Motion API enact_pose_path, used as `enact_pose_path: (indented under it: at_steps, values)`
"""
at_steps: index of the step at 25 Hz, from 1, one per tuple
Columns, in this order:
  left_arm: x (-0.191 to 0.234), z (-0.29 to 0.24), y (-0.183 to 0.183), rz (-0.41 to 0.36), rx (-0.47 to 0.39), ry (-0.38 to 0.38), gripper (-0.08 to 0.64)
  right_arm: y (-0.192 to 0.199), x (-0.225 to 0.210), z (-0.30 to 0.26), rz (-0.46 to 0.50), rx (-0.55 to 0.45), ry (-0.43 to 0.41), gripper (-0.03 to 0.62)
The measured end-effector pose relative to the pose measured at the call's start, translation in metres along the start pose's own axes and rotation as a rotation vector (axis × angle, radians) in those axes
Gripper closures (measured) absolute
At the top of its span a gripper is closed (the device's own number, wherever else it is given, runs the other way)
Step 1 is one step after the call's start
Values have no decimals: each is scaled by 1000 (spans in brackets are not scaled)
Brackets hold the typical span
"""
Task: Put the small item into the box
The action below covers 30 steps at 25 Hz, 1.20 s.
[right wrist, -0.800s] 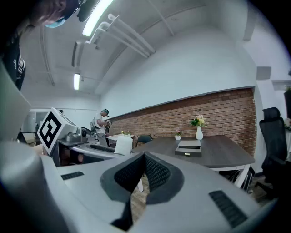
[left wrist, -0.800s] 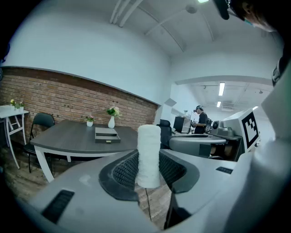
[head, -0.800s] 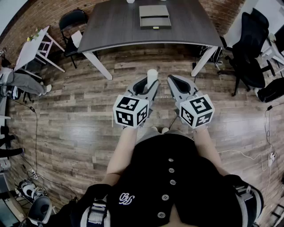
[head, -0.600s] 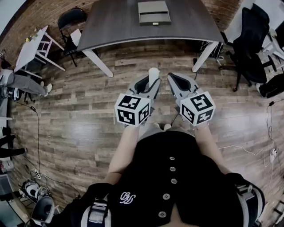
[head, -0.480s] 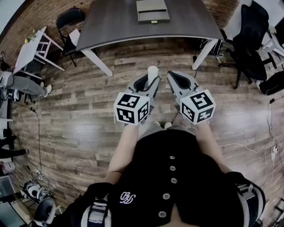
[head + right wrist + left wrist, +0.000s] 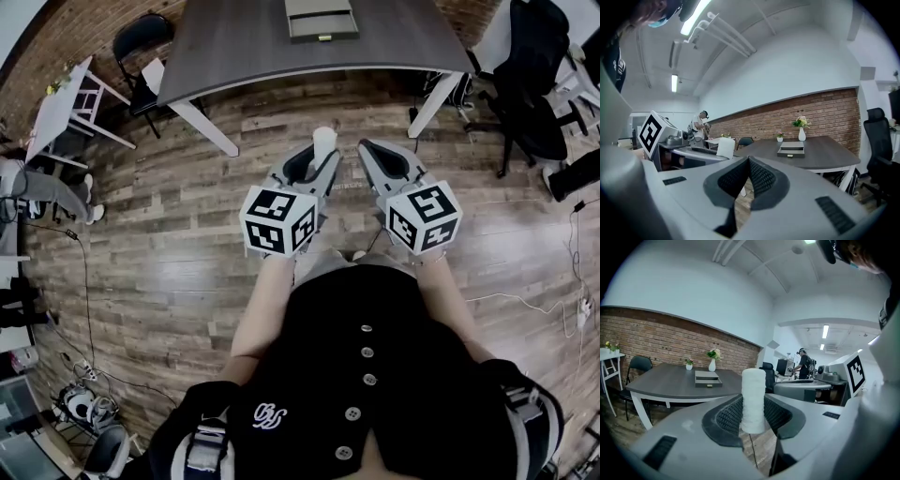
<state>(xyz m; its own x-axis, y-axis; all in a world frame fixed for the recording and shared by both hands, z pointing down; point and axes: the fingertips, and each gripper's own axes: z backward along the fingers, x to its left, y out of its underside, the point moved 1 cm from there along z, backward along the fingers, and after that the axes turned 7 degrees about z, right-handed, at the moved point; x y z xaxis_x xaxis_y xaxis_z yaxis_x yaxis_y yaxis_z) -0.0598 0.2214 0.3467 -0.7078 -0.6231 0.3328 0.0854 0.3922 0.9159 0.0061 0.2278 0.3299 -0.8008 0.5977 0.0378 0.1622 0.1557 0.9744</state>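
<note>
Carrying step, it seems — left hand-held gripper [image 6: 320,157] clamps the white item [image 6: 753,397]; right hand-held gripper [image 6: 749,165] closed, empty. Next probably: reach the counter [image 6: 234,52] — lower item into box [image 6: 322,19].

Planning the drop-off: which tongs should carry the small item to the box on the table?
Left. The left tongs grip the white roll, upright between their pads. The right tongs are shut and empty. The box lies ahead on the table, roughly between both.

I see a black, white-buttoned shirt [image 6: 403,375]. My grey left tongs [image 6: 319,159] and right tongs [image 6: 371,152] each carry a black-and-white marker cube [image 6: 277,220].
</note>
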Motion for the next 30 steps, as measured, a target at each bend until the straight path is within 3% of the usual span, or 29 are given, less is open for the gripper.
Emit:
enact_pose_path:
  at_steps: [10,19,24,30]
  values:
    - [33,-22,-16,-62,16,18,430,-5,-22,-18,-42,-58,94,591]
    - [72,-48,-19,-9,2,-21,430,7,-48,-67,-49,-31,51,591]
    - [105,-90,-23,5,11,-42,430,4,-84,-112,-80,-49,8,591]
    - [143,-163,-58,25,2,-68,430,-11,-150,-177,-49,-23,-61,591]
